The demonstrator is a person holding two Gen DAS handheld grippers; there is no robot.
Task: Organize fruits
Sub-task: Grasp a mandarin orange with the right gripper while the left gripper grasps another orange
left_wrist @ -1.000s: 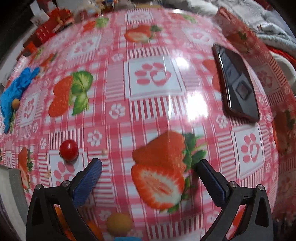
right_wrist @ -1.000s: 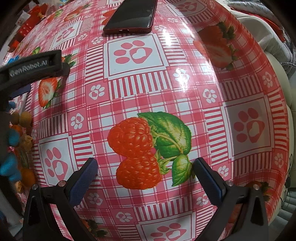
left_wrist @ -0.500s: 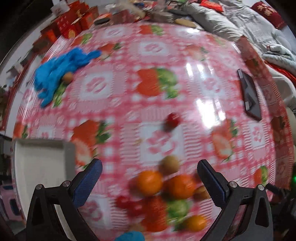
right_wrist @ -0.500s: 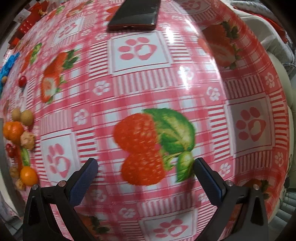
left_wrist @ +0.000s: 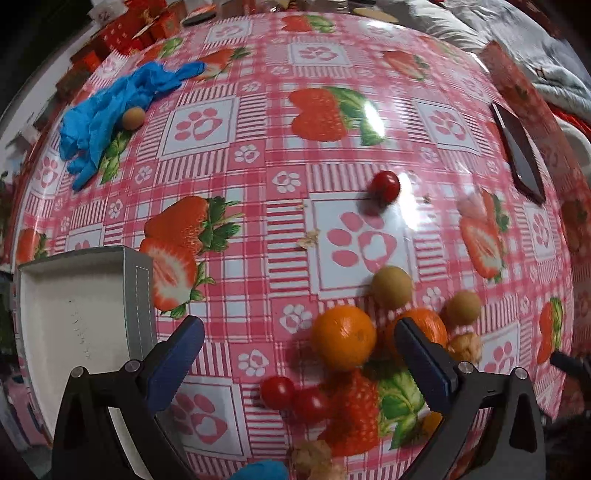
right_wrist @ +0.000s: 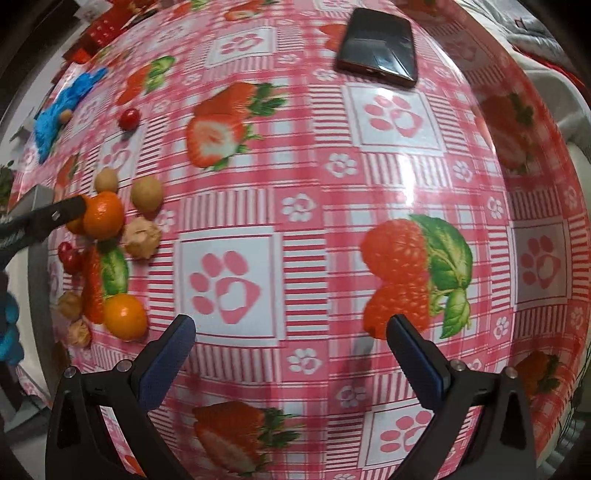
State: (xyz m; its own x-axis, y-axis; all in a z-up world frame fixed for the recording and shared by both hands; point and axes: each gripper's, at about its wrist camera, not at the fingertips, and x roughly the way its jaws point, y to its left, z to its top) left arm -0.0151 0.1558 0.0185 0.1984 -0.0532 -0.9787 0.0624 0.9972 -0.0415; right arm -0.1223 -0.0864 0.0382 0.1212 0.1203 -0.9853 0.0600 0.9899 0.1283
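A pile of small fruit lies on the pink strawberry tablecloth. In the left wrist view I see an orange (left_wrist: 342, 341), a second orange (left_wrist: 424, 326) partly behind my right finger, two tan round fruits (left_wrist: 391, 287), two cherry tomatoes (left_wrist: 277, 392) and a lone tomato (left_wrist: 385, 186). My left gripper (left_wrist: 297, 350) hangs open above the pile, empty. A white tray (left_wrist: 79, 317) stands at the left. In the right wrist view the pile (right_wrist: 105, 221) is far left and my right gripper (right_wrist: 290, 345) is open over bare cloth.
A blue glove (left_wrist: 110, 110) with a tan fruit (left_wrist: 132, 118) beside it lies at the far left. A dark phone (right_wrist: 378, 46) rests at the far right of the table. Red boxes (left_wrist: 122, 33) line the back edge. Bedding lies beyond the table.
The left gripper has pulled back and swung left, so the fruit pile and the white tray have come into view. The right gripper has turned left, bringing the pile into its view.
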